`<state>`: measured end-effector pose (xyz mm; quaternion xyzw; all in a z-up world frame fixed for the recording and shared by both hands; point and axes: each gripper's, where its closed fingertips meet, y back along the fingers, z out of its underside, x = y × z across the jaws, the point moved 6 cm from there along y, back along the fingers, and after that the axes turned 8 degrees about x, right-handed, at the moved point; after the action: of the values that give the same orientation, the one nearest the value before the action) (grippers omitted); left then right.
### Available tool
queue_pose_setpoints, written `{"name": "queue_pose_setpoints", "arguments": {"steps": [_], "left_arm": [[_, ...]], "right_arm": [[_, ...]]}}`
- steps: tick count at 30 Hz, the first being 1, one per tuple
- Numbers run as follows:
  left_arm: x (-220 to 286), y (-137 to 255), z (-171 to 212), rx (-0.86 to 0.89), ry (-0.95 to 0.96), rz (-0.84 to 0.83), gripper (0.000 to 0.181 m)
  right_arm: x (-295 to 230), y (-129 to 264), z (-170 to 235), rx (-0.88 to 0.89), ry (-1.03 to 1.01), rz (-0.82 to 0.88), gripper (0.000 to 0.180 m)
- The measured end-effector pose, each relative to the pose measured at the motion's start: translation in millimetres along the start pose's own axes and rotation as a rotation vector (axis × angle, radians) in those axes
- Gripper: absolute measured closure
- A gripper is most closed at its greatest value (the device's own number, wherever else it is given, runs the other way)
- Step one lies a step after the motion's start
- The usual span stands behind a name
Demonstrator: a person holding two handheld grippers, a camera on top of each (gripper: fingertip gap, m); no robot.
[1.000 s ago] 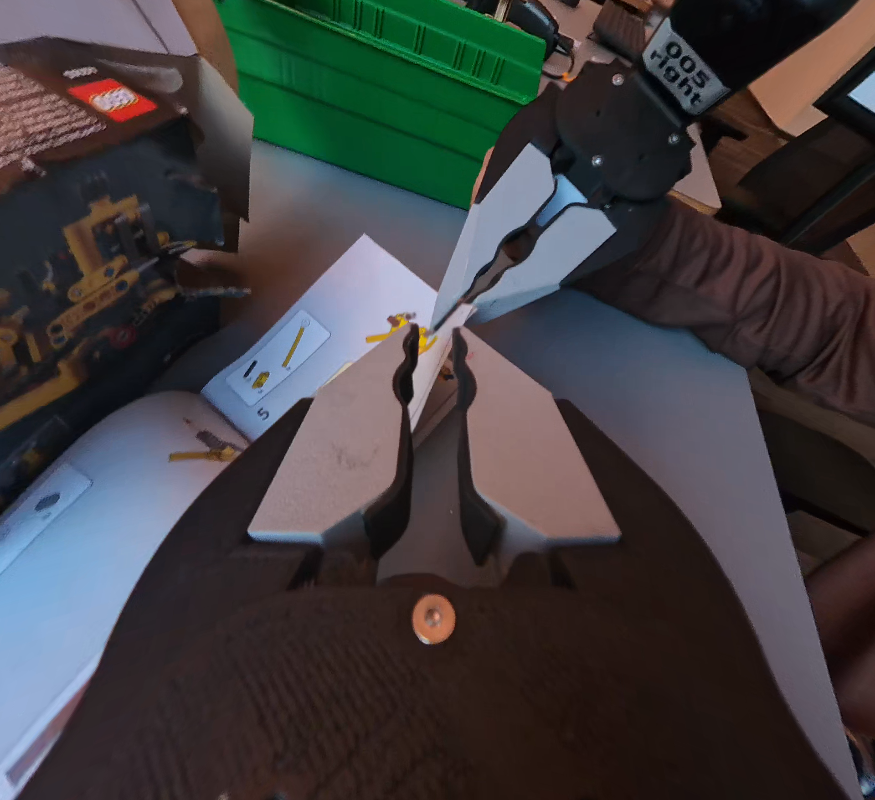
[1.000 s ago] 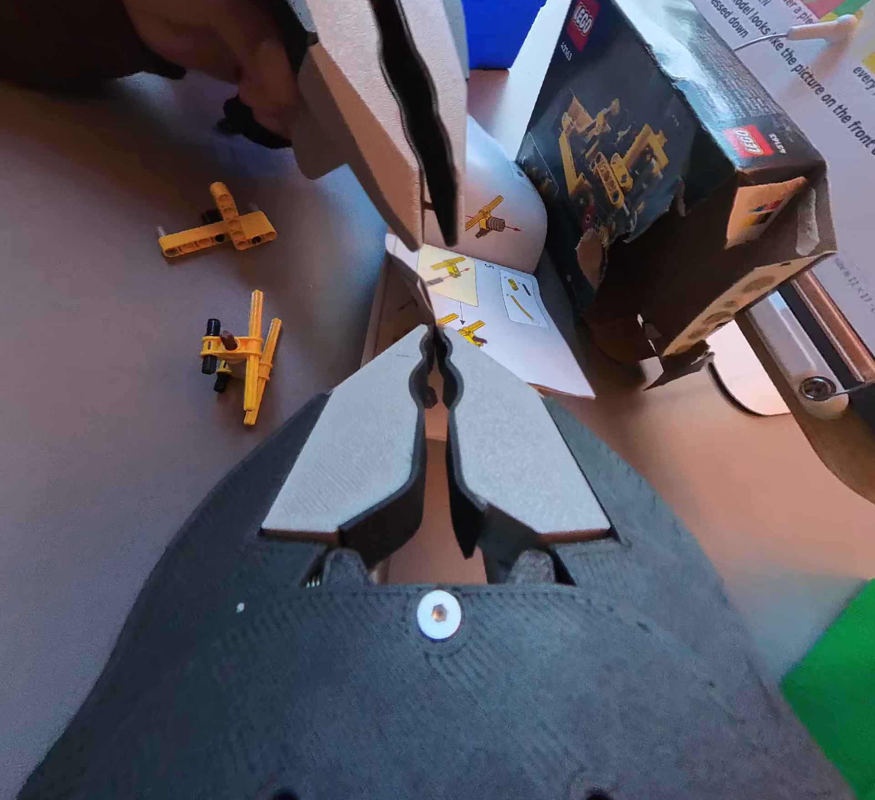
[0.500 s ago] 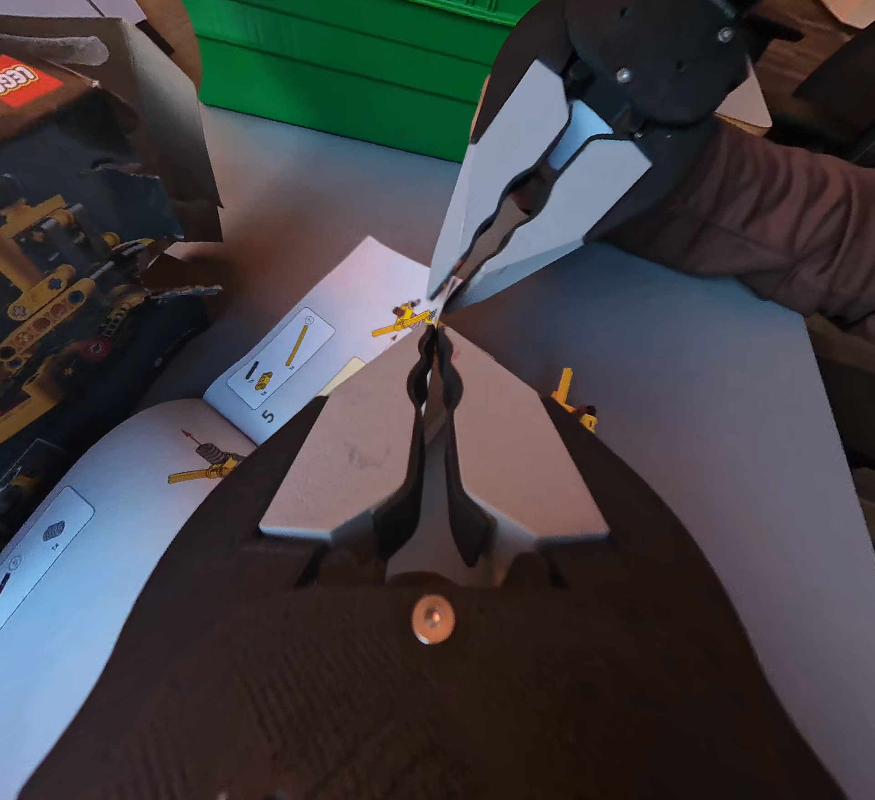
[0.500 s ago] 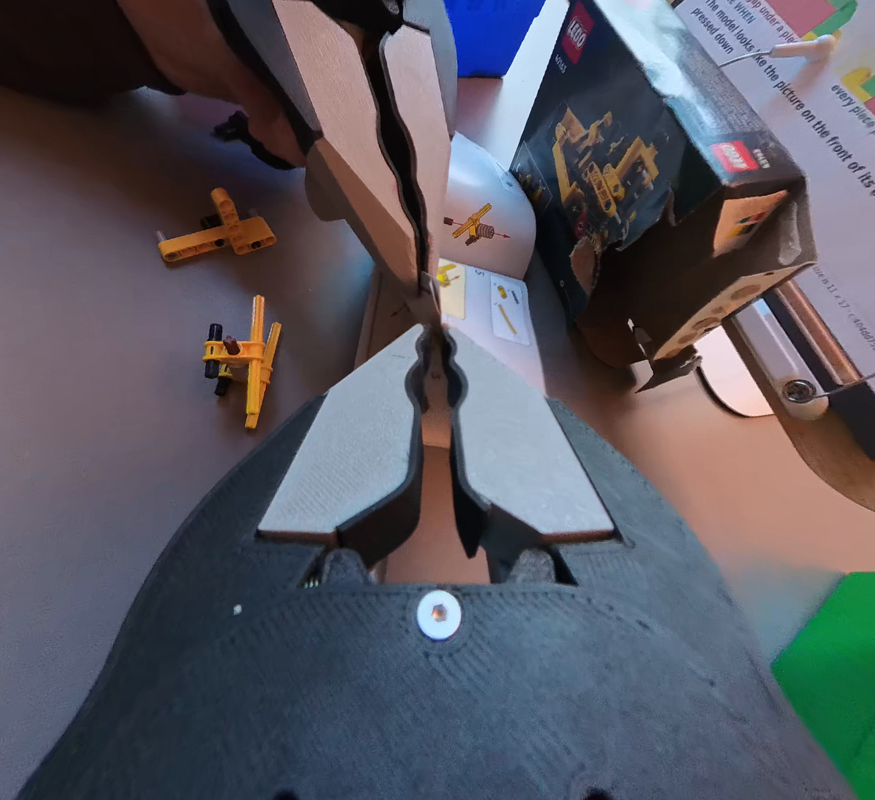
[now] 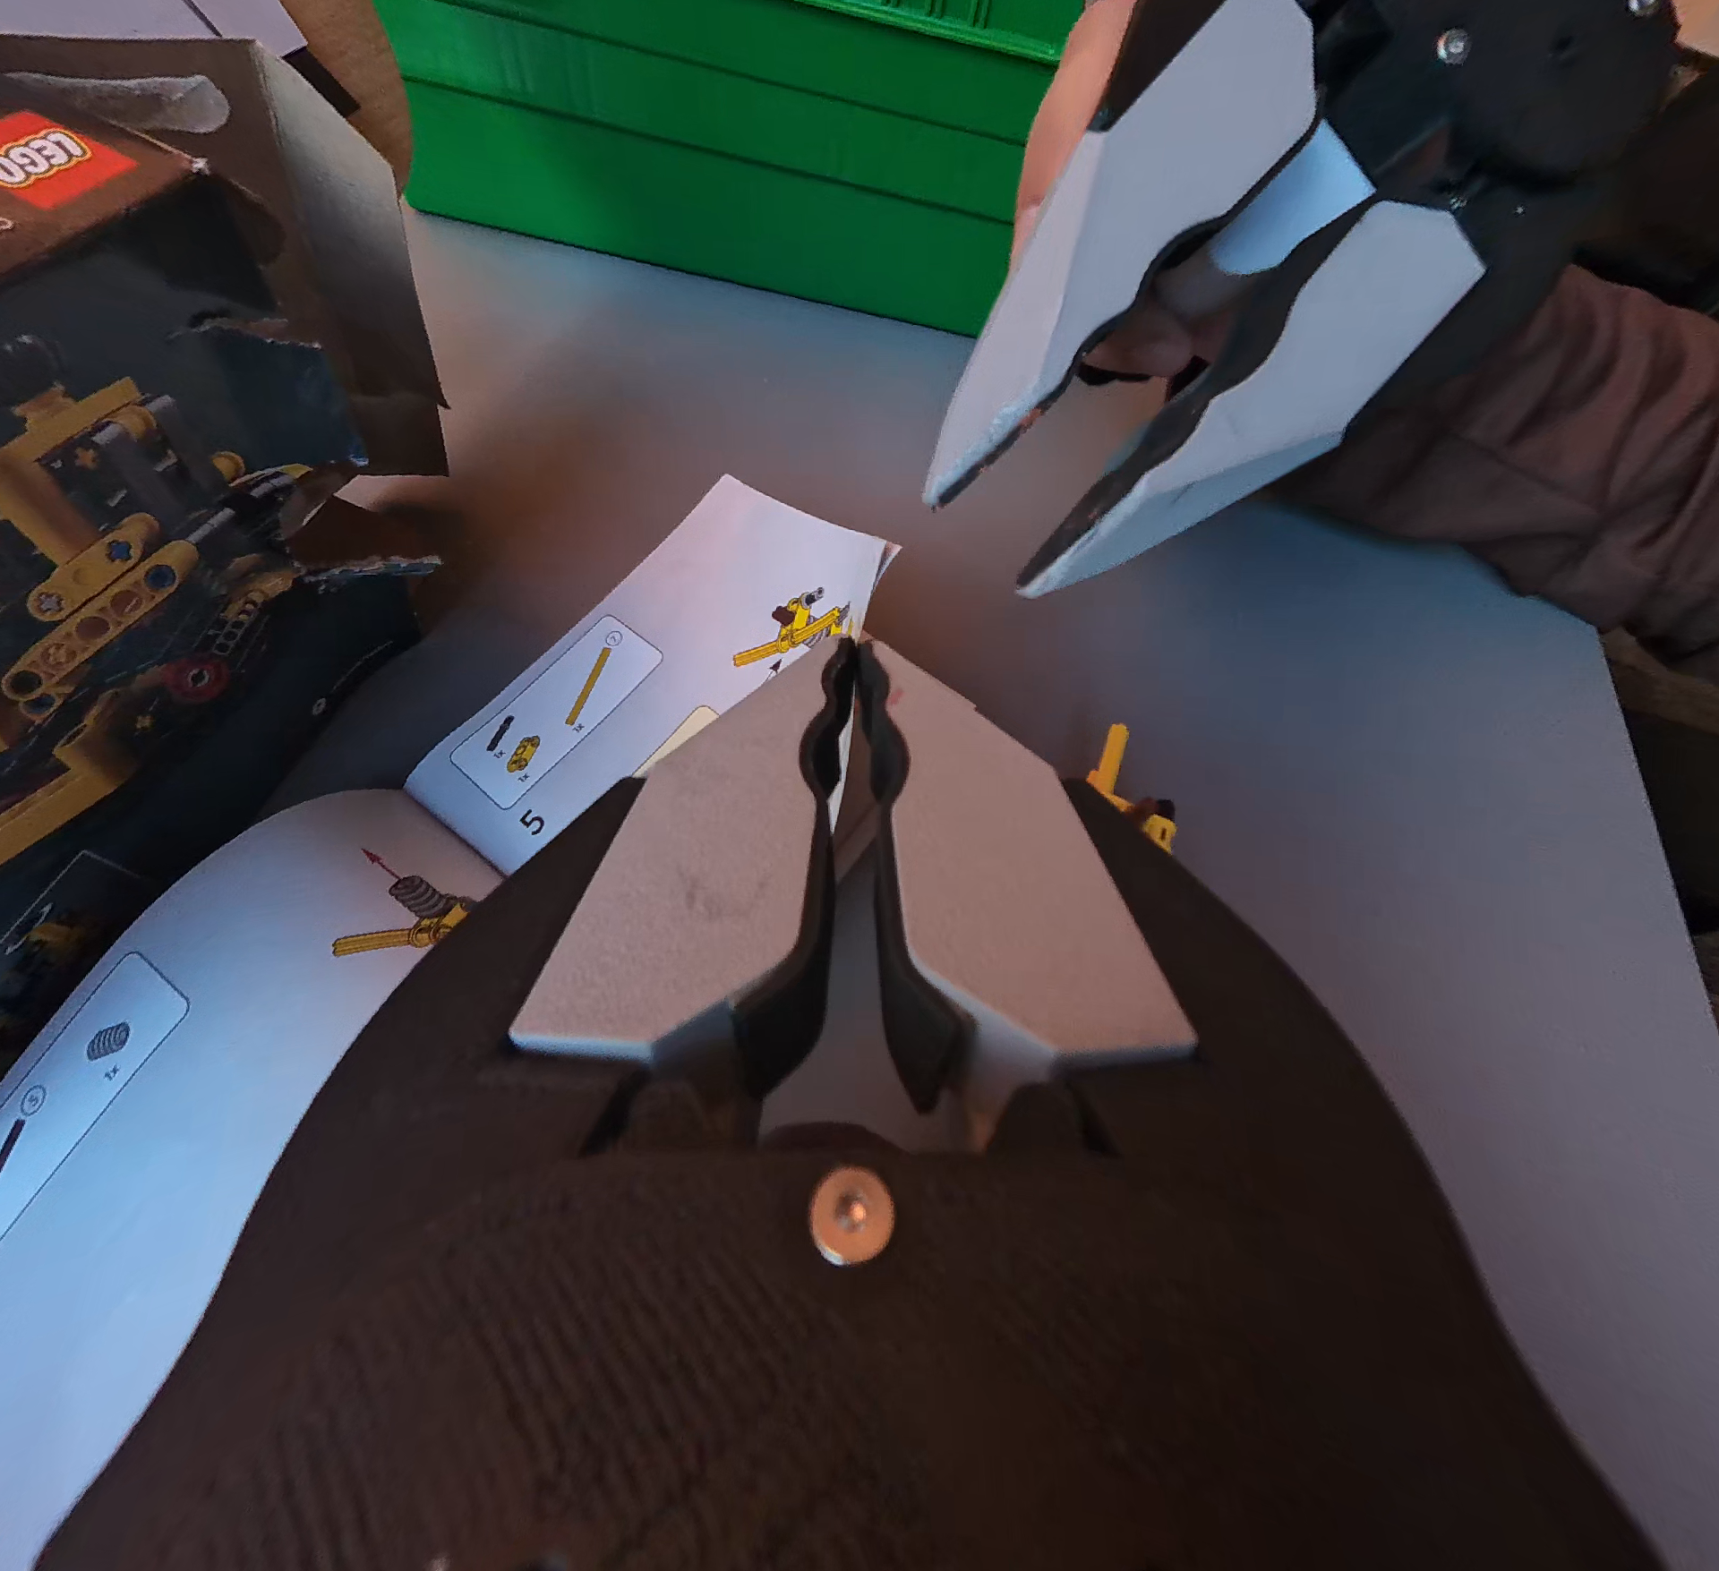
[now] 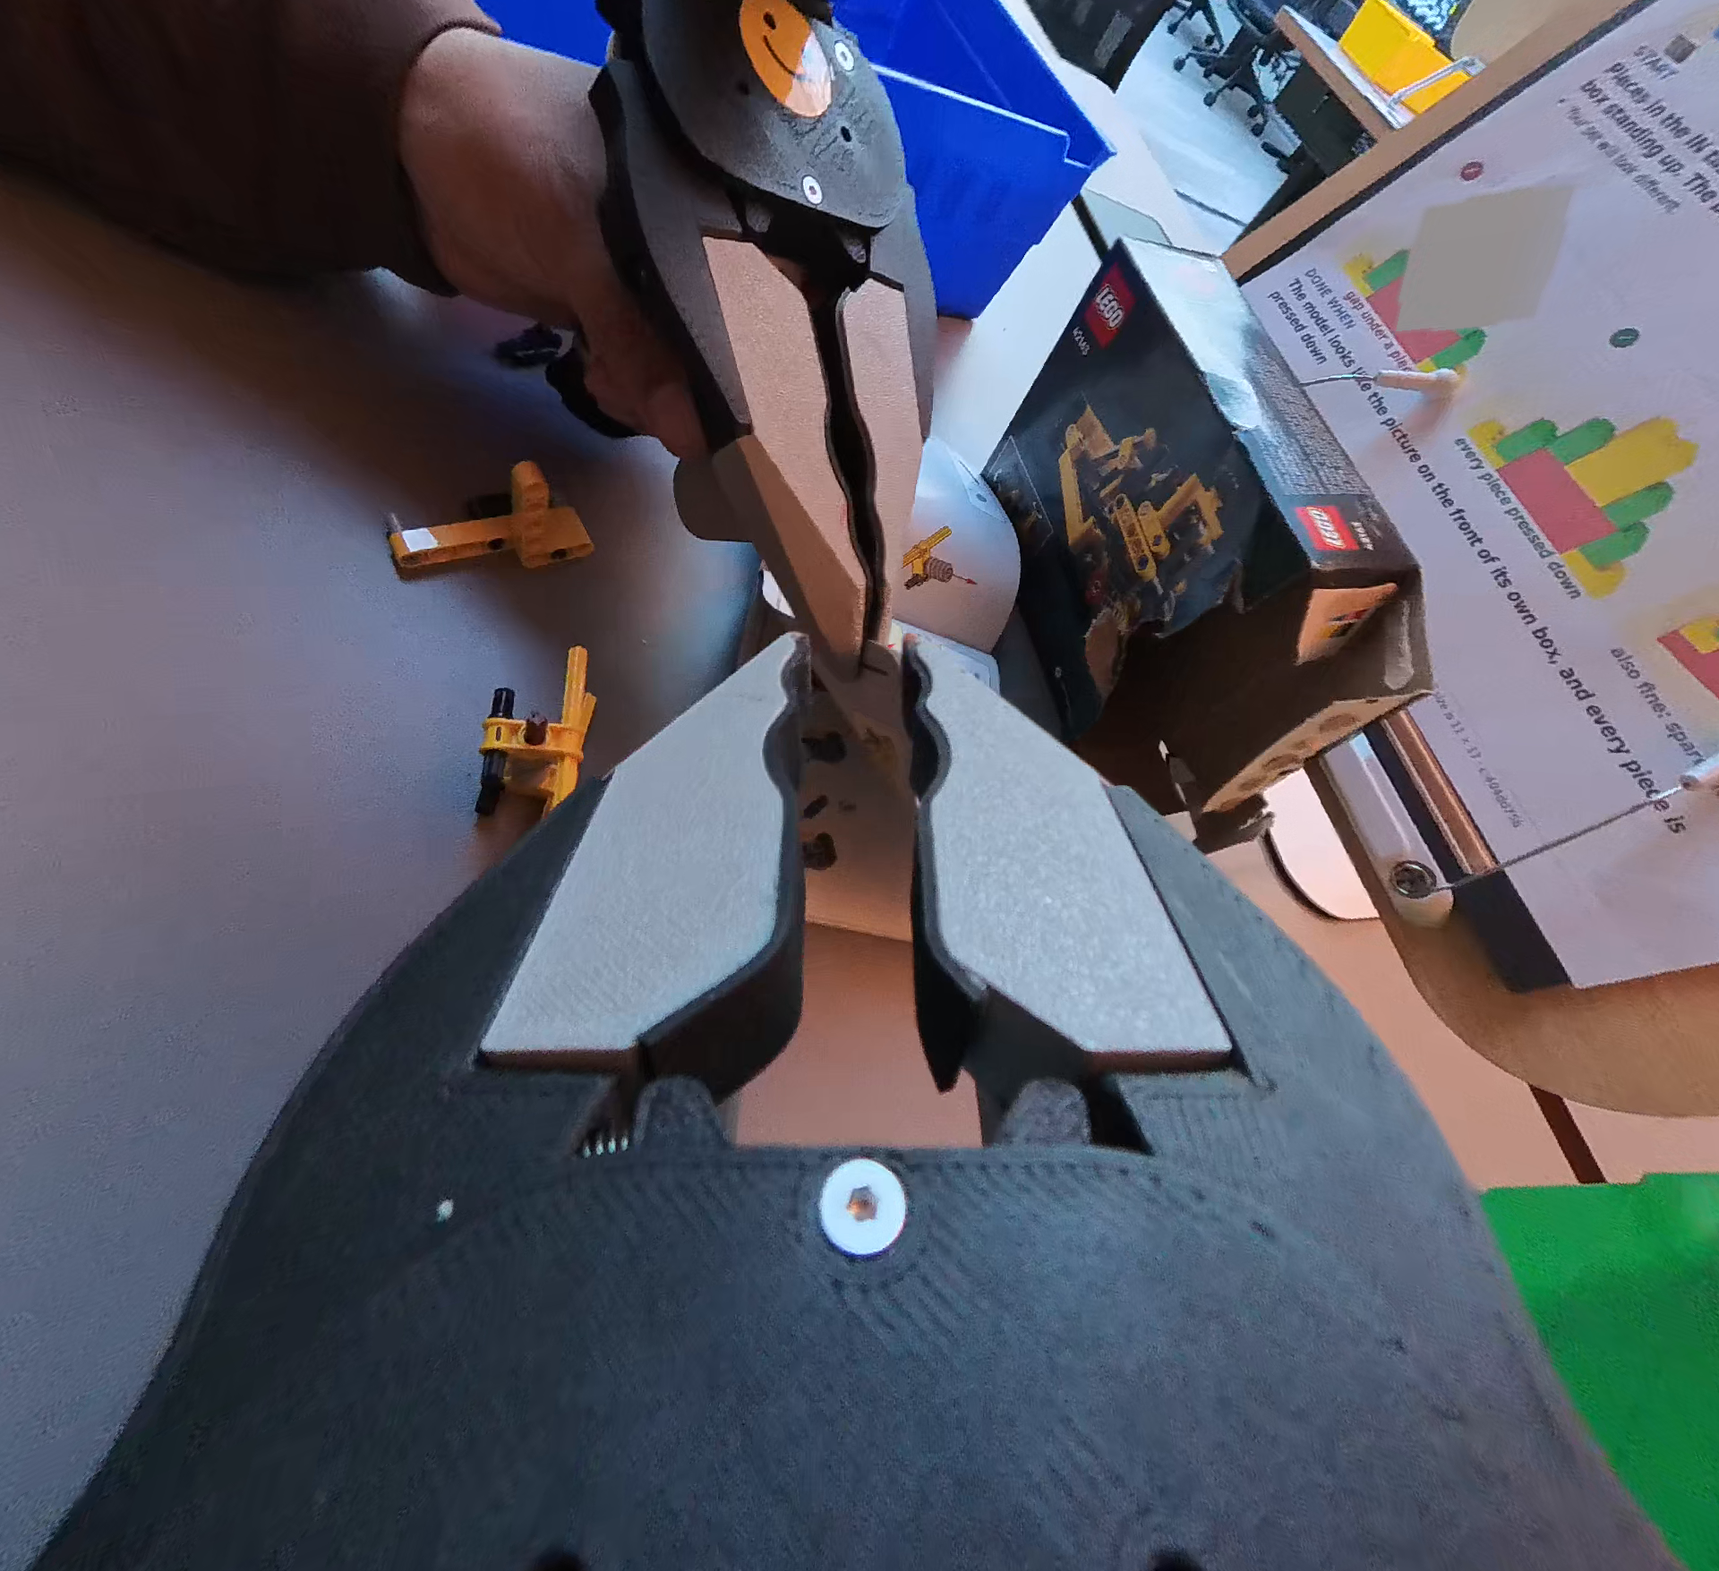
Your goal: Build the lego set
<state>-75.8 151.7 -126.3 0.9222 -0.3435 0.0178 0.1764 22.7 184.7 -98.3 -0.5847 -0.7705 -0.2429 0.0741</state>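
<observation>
My left gripper (image 5: 854, 650) is shut on the corner of a page of the open instruction booklet (image 5: 688, 624), which lies on the grey table. My right gripper (image 6: 853, 660) is open and empty, just clear of that page corner. In the left wrist view it (image 5: 977, 548) hangs above and to the right of the page. Two yellow lego assemblies (image 6: 493, 531) (image 6: 539, 736) lie on the table left of the booklet. One (image 5: 1126, 792) peeks out beside my left finger. The black lego box (image 6: 1191, 522) stands next to the booklet.
A green bin (image 5: 744, 85) stands behind the booklet and a blue bin (image 6: 977, 131) on the far side. A white instruction board (image 6: 1535, 503) leans beside the box. A person's brown sleeves and hands hold both grippers. My left and right fingertips are right by each other.
My left gripper closed on the page corner. My right gripper, shut on the same corner before, has opened, let go and drawn back.
</observation>
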Motion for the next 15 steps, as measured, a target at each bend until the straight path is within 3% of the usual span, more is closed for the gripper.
{"name": "queue_pose_setpoints", "arguments": {"steps": [15], "left_arm": [[1.5,-0.8,0.8,-0.017,-0.016,-0.008,0.181]], "right_arm": [[-2.5,-7.2,10.3,-0.079,0.038,0.002,0.168]]}}
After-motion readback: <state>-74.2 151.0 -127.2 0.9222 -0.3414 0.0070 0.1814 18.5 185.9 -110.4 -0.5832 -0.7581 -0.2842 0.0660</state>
